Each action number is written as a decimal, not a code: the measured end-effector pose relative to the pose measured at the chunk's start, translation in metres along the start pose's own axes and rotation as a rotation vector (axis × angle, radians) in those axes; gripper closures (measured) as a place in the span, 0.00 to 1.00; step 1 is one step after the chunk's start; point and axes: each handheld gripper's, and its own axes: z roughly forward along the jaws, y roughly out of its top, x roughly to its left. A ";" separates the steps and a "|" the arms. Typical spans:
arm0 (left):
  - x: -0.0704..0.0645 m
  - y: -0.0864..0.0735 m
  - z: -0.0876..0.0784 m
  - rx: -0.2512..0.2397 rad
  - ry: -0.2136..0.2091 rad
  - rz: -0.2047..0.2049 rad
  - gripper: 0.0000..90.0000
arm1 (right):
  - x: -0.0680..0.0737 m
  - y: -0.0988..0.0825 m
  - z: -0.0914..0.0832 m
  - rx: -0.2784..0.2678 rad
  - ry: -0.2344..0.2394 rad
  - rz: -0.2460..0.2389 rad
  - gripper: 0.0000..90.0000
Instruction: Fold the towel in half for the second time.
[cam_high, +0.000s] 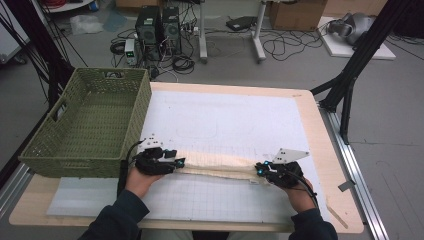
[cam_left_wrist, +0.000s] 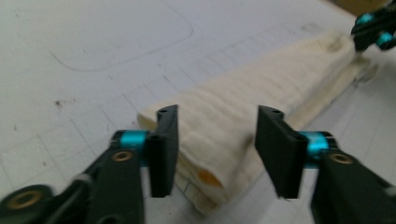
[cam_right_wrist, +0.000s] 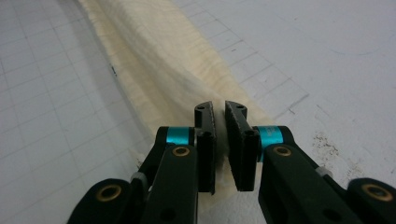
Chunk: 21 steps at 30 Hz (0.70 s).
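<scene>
A long cream cloth, folded into a narrow strip, lies across the white gridded mat near the table's front. My left gripper is at the strip's left end. In the left gripper view its jaws stand open on either side of the folded end of the cloth, and the pads do not press it. My right gripper is at the right end. In the right gripper view it is shut on a pinched ridge of the cloth. The right gripper also appears far off in the left gripper view.
A green woven basket stands at the table's left, close behind my left gripper. The mat stretches bare behind the cloth. The wooden table edge runs along the right. Beyond the table are computers, cables and frame legs.
</scene>
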 end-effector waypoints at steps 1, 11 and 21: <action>0.000 0.004 -0.002 -0.024 0.003 0.000 0.52 | 0.000 0.000 -0.001 -0.002 0.000 -0.002 0.92; -0.002 0.007 0.028 0.059 0.001 0.052 0.69 | 0.004 0.013 -0.016 -0.113 0.002 0.056 0.63; -0.006 0.001 0.034 0.124 0.000 0.103 0.74 | 0.020 0.046 0.018 -0.102 -0.076 0.113 0.68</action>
